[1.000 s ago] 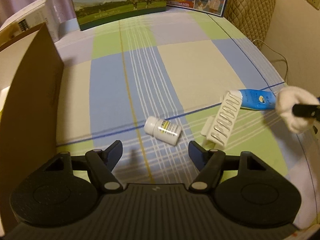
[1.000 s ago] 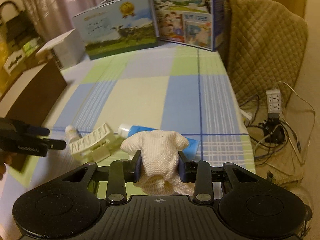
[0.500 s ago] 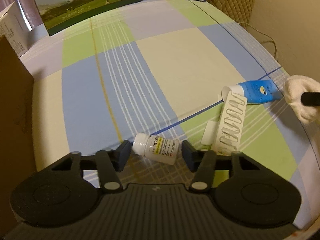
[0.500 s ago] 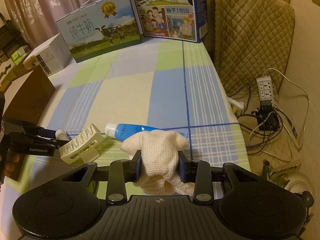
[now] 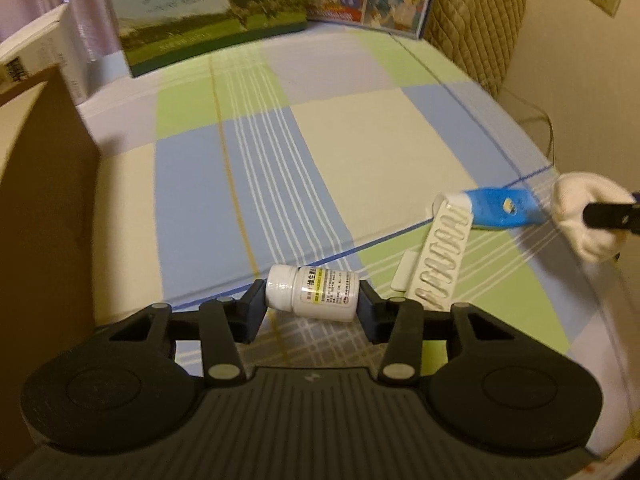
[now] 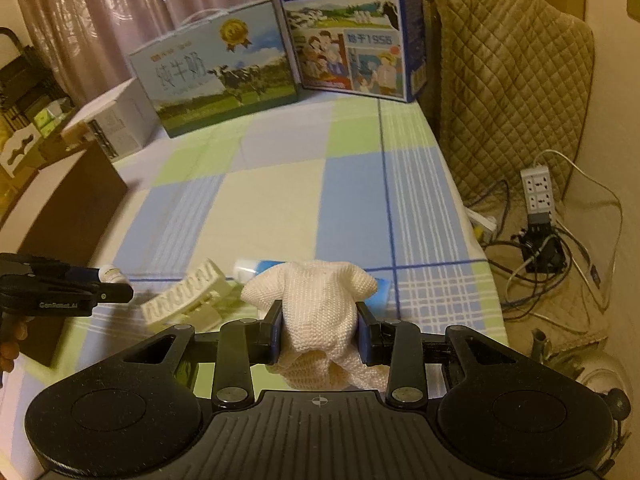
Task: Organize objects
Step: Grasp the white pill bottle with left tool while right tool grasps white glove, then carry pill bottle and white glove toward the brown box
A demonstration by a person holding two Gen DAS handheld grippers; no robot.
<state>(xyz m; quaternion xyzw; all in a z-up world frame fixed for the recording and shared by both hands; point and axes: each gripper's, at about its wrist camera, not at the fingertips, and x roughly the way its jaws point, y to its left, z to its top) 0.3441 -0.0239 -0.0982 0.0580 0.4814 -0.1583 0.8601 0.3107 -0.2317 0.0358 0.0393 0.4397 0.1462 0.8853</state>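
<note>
The white pill bottle [image 5: 313, 293] lies on its side directly between the fingers of the left gripper [image 5: 312, 304], its long axis running straight across from one pad to the other: cap toward the left pad, base toward the right one. The jaws are closing on it, and both pads look to be touching its ends already, so the grip appears to be lengthwise, end to end, not across the round body. The lift that likely follows turns on that alignment; a bottle pinched by cap and base could pivot if the pads sit off centre.

Just ahead and to the right of this gripper lies a cream ribbed plastic tray [image 5: 440, 256], and beyond it a blue tube [image 5: 500, 211] on the checked cloth [image 5: 360, 140]. A brown cardboard box [image 5: 36, 208] stands close on the left, probably the destination.

The right gripper [image 6: 319, 330] is clamped on a white knitted cloth [image 6: 316, 308], held above the tube's near end.
</note>
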